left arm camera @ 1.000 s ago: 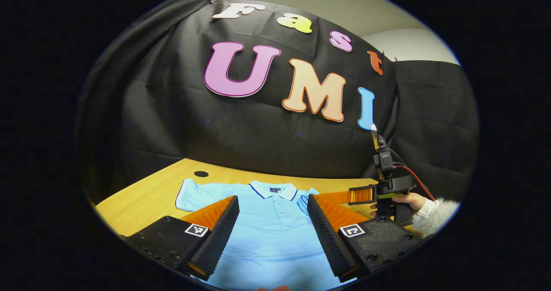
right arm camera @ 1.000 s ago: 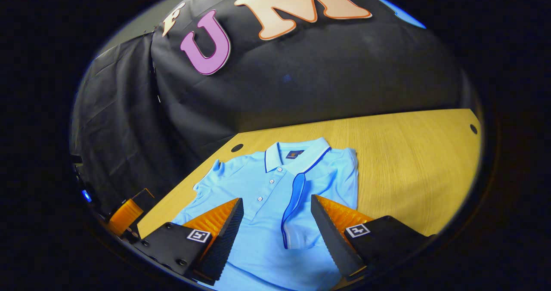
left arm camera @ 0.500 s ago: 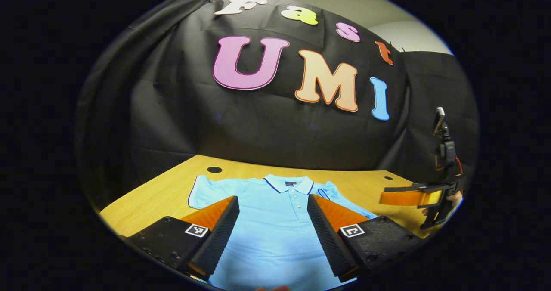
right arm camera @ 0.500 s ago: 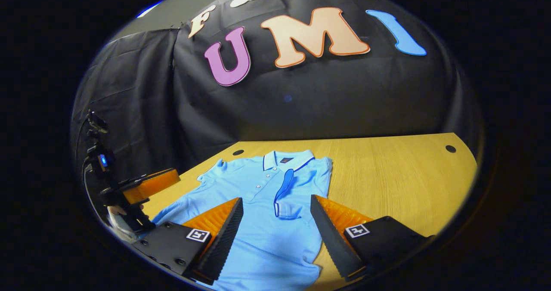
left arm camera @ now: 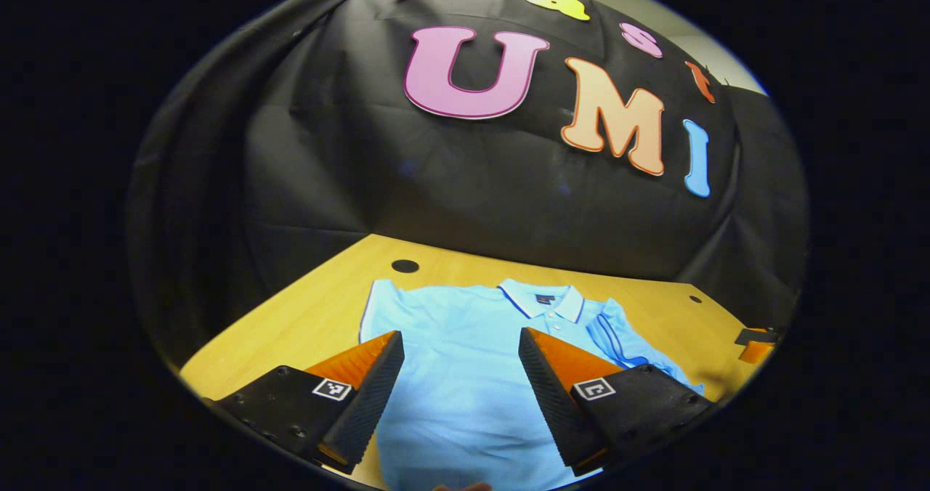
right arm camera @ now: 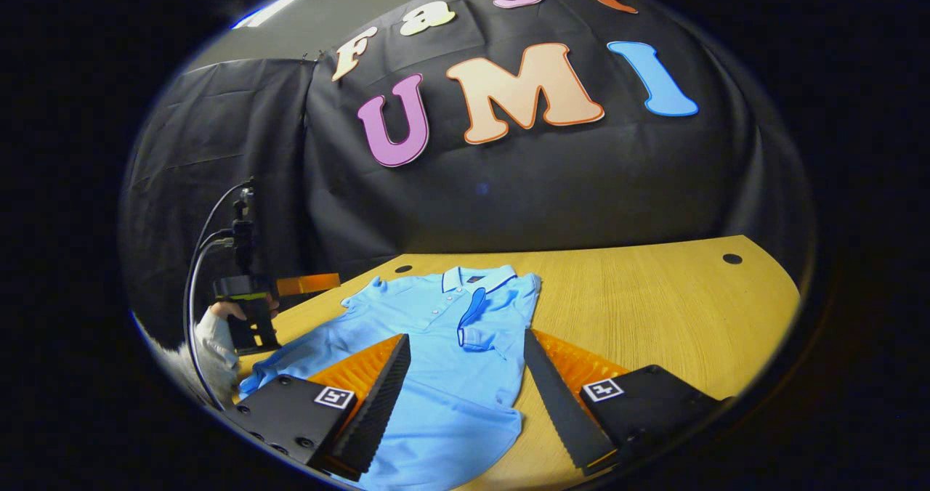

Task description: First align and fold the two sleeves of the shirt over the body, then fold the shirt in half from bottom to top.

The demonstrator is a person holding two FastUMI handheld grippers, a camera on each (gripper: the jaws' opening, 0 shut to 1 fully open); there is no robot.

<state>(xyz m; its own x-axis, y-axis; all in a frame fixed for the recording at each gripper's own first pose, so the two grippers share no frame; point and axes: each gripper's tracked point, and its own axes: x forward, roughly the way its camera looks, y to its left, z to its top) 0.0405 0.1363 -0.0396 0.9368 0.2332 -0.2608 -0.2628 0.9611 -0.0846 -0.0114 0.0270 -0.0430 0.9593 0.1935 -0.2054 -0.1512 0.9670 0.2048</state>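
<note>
- Spreading across the middle of both views, a wooden table point(right arm camera: 654, 309) carries the light blue polo shirt point(right arm camera: 436, 375), which lies flat, collar toward the black cloth wall point(right arm camera: 552, 186) and hem toward the grippers.
- Seen in the right gripper view, the shirt's right sleeve point(right arm camera: 472, 324) is folded in over the chest, its dark-trimmed cuff lying just beside the button placket; the left sleeve point(right arm camera: 360, 298) is spread out flat on the table.
- Seen in the left gripper view, the spread sleeve point(left arm camera: 381, 309) lies at the picture's left, and the folded one point(left arm camera: 614, 331) shows as a ridge at the right.
- Left gripper point(left arm camera: 461, 389): the jaws stand wide apart above the lower body of the shirt, clamping nothing; whether the fingertips touch the cloth cannot be told.
- Right gripper point(right arm camera: 465, 396): the jaws are likewise wide apart and hold nothing; the shirt's hem and right side edge lie between the fingers, with bare wood under the right-hand finger.
- The right gripper view also shows the left gripper from farther off, at the picture's left beside the shirt, held by a hand point(right arm camera: 225, 309) in a fuzzy white sleeve point(right arm camera: 207, 346), with cables point(right arm camera: 196, 273) looping from it.
- Small dark round holes sit in the tabletop, one just beyond the spread sleeve point(left arm camera: 405, 266) and one far out on bare wood point(right arm camera: 732, 258).
</note>
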